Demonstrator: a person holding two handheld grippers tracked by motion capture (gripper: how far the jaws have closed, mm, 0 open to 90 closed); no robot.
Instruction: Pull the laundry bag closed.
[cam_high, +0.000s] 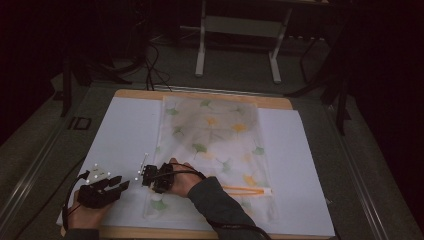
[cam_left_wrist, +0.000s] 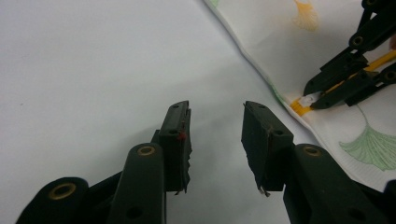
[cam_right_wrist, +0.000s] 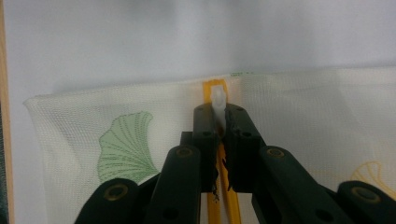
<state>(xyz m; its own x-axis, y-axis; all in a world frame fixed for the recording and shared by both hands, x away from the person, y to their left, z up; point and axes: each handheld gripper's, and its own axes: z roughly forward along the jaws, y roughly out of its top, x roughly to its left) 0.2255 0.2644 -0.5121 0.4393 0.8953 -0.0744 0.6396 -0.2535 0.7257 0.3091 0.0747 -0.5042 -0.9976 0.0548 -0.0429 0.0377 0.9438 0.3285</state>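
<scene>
On the white table (cam_high: 125, 130), a ginkgo-print mesh bag (cam_high: 215, 135) lies flat. Right tool (cam_right_wrist: 219, 122) clamps its white zipper pull (cam_right_wrist: 218, 99) at the bag's edge; draw steadily along the yellow zipper (cam_high: 245, 190). Left tool (cam_left_wrist: 215, 140) gapes beside the bag.

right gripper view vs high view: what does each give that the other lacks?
Right gripper view alone: the right claw shut on the white zipper pull, at the end of the yellow zipper.
High view alone: the full mesh bag on the white sheet, the left claw beside it, and the table frame behind.
Both: the leaf-print bag and the zipper.
</scene>
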